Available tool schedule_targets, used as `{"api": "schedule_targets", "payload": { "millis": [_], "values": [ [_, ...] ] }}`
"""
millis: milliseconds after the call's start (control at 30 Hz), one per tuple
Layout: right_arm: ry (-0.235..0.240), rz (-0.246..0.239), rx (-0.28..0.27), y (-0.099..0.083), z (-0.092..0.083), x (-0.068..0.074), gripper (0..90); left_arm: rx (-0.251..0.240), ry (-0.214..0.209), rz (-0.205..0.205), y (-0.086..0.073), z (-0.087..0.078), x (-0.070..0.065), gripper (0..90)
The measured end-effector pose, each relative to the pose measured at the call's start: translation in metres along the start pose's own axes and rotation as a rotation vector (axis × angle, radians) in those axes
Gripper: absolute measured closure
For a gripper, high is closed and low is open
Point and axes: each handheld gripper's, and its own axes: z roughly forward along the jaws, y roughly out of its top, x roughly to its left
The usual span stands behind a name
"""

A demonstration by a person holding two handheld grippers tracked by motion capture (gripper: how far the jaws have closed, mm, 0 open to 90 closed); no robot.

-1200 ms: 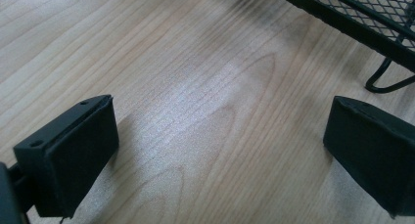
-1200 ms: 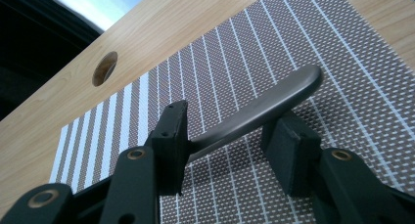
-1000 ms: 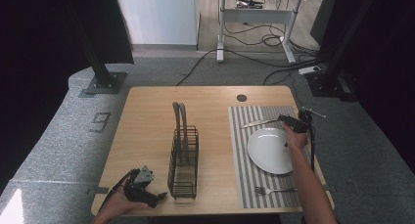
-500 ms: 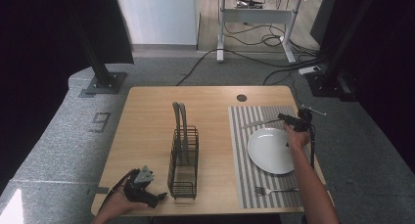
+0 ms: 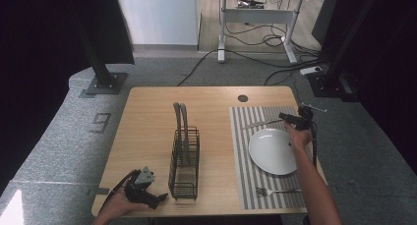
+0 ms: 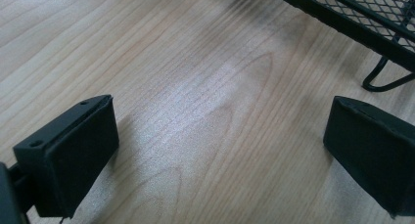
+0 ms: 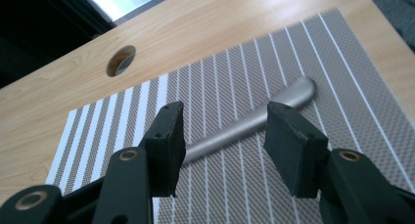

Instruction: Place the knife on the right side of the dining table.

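A silver knife (image 5: 260,123) lies on the striped placemat (image 5: 246,178), just beyond the white plate (image 5: 273,150). My right gripper (image 5: 288,117) hovers low over the knife's handle end at the mat's far right. In the right gripper view its jaws (image 7: 224,117) stand apart on either side of the handle (image 7: 293,94), which rests flat on the mat, and the pads do not touch it. My left gripper (image 5: 156,197) rests at the table's front left, open, with bare wood between its pads (image 6: 220,131).
A black wire rack (image 5: 184,161) holding two grey utensils stands mid-table, with its foot (image 6: 386,79) close to my left gripper. A fork (image 5: 276,190) lies on the mat's near edge. A round cable hole (image 5: 243,98) sits at the back of the table.
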Motion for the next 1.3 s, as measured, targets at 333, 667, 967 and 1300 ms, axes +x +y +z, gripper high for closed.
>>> {"api": "schedule_targets", "payload": {
  "millis": [333,667,967,1300],
  "values": [
    [0.017,-0.071,0.080,0.015,0.023,0.021,47.7,0.000,-0.001,0.001,0.000,0.000,0.000,0.0],
    [-0.019,-0.130,0.138,0.011,0.047,0.021,48.8,0.000,-0.002,0.001,0.000,0.000,0.000,0.0],
    [-0.037,-0.151,0.147,0.011,0.047,0.021,48.3,0.000,-0.001,0.001,0.000,0.000,0.000,0.0],
    [-0.040,-0.137,0.150,0.011,0.044,0.020,47.8,0.000,-0.002,0.001,0.000,0.000,0.000,0.0]
  ]
}}
